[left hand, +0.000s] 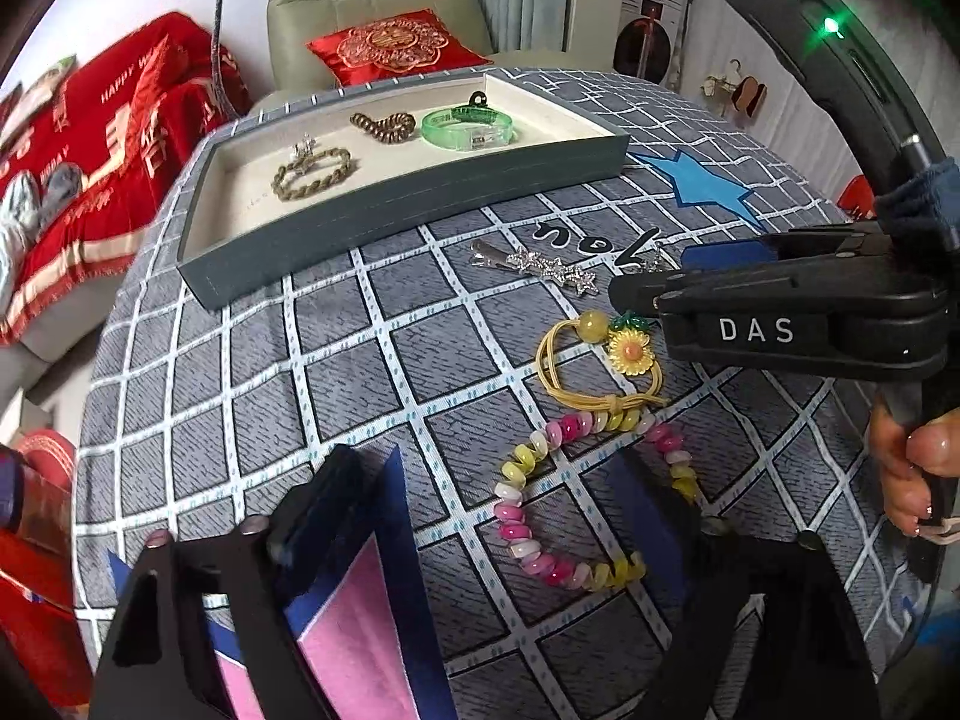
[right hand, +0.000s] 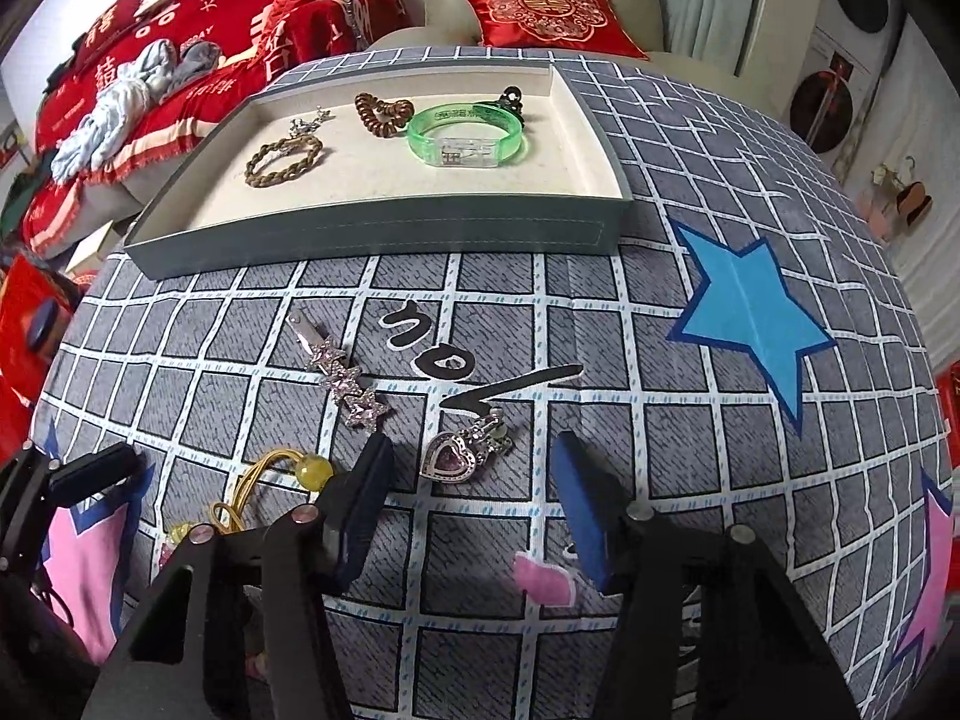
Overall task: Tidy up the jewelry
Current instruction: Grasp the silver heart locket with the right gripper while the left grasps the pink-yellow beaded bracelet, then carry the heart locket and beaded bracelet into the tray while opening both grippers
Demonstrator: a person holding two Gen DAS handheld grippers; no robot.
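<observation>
A grey tray [left hand: 372,210] [right hand: 384,234] holds a braided bracelet [left hand: 312,173] [right hand: 282,161], a brown coil tie [left hand: 384,126] [right hand: 381,111], a green bangle [left hand: 468,129] [right hand: 468,138] and a small silver piece [right hand: 306,123]. On the cloth lie a star hair clip [left hand: 537,267] [right hand: 342,381], a heart brooch [right hand: 465,450], a yellow sunflower hair tie [left hand: 594,360] [right hand: 270,480] and a pink-yellow coil bracelet [left hand: 576,504]. My left gripper [left hand: 510,480] is open over the coil bracelet. My right gripper [right hand: 474,474] is open around the heart brooch; it also shows in the left wrist view [left hand: 660,282].
The round table has a grey checked cloth [right hand: 600,312] with blue and pink stars. Behind it stand a green armchair with a red cushion [right hand: 546,12] and a sofa under a red blanket [left hand: 90,150].
</observation>
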